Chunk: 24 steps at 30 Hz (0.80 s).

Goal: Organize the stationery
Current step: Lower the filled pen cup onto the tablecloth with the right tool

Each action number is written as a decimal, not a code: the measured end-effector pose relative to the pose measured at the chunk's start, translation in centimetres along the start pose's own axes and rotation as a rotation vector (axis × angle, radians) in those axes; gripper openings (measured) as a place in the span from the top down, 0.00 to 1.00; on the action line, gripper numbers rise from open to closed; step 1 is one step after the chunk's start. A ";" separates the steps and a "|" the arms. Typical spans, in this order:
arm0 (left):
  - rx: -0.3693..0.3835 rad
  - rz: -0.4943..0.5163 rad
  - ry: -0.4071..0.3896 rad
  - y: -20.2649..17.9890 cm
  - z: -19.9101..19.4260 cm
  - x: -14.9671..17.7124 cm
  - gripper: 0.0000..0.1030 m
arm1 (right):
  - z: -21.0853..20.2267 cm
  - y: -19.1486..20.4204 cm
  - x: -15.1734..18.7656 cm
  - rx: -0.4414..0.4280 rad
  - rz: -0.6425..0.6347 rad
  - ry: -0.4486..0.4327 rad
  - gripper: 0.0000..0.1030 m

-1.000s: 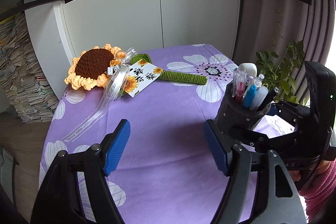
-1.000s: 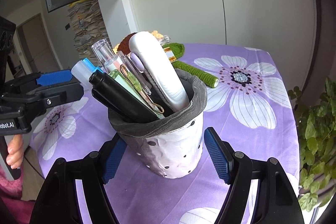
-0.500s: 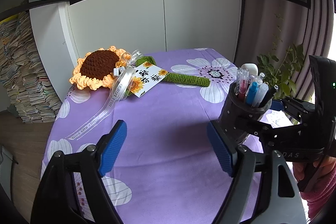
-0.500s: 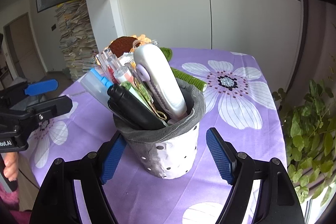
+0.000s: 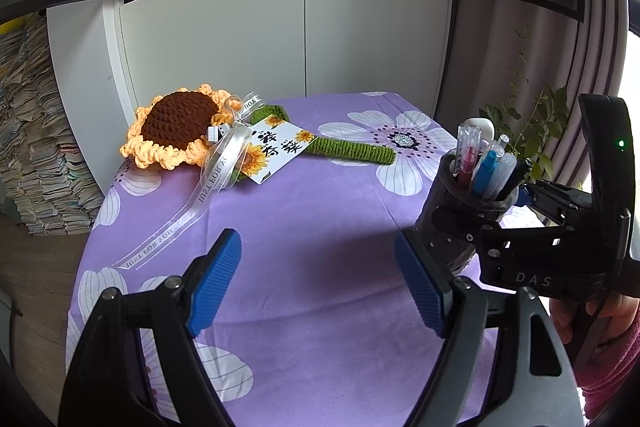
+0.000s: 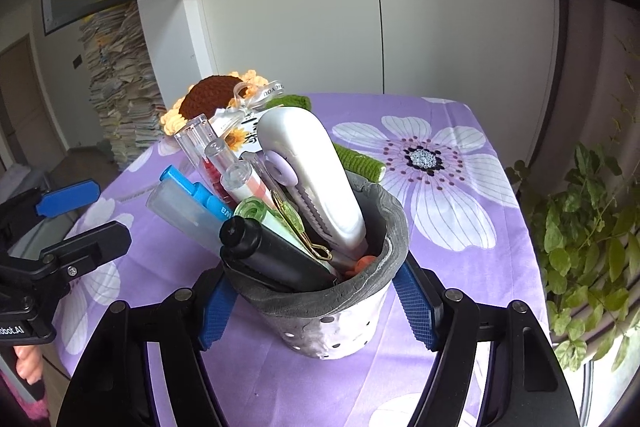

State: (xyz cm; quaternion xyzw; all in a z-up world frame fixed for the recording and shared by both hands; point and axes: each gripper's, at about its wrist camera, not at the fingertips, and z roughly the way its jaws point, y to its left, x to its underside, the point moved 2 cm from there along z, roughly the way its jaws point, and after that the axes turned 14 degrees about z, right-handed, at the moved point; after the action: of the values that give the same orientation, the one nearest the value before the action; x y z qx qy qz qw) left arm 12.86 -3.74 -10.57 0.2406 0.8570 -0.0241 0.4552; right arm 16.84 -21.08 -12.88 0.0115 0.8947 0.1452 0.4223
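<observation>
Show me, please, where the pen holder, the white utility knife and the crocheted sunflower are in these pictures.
pen holder (image 6: 332,327), right wrist view, on its pale dotted front wall.
white utility knife (image 6: 320,179), right wrist view, on the middle of its white body.
crocheted sunflower (image 5: 178,119), left wrist view, on its brown centre.

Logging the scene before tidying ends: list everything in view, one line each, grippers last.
Pen pot: one, grey-white, on table, between right fingers.
Utility knife: one, white, upright in pot.
Marker: one, black, leaning in pot.
Blue pen: one, in pot.
Crochet sunflower: one, orange-brown, far left of table.
Card: one, white, on sunflower stem.
Tablecloth: one, purple, floral.
Plant: one, green, right of table.
Left gripper: open, empty.
Right gripper: around pot; contact unclear.
</observation>
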 end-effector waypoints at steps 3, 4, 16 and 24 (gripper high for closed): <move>0.011 -0.006 -0.004 0.5 0.1 0.2 0.24 | 0.0 0.3 0.0 0.020 0.003 -0.001 0.29; 0.015 -0.009 -0.005 0.6 0.1 0.3 0.24 | 0.1 0.4 -0.1 0.025 0.002 -0.002 0.29; -0.010 -0.038 -0.005 2.7 0.2 1.2 0.23 | 0.0 1.5 -0.6 0.041 0.012 0.004 0.29; -0.054 -0.048 -0.002 5.1 0.3 2.4 0.21 | 0.7 4.1 -1.4 0.021 -0.025 -0.003 0.29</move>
State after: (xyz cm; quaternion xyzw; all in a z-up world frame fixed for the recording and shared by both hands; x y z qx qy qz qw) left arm 14.22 1.56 -11.73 0.2074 0.8624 -0.0123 0.4616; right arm 17.85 -17.15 -11.13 0.0049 0.8955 0.1304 0.4255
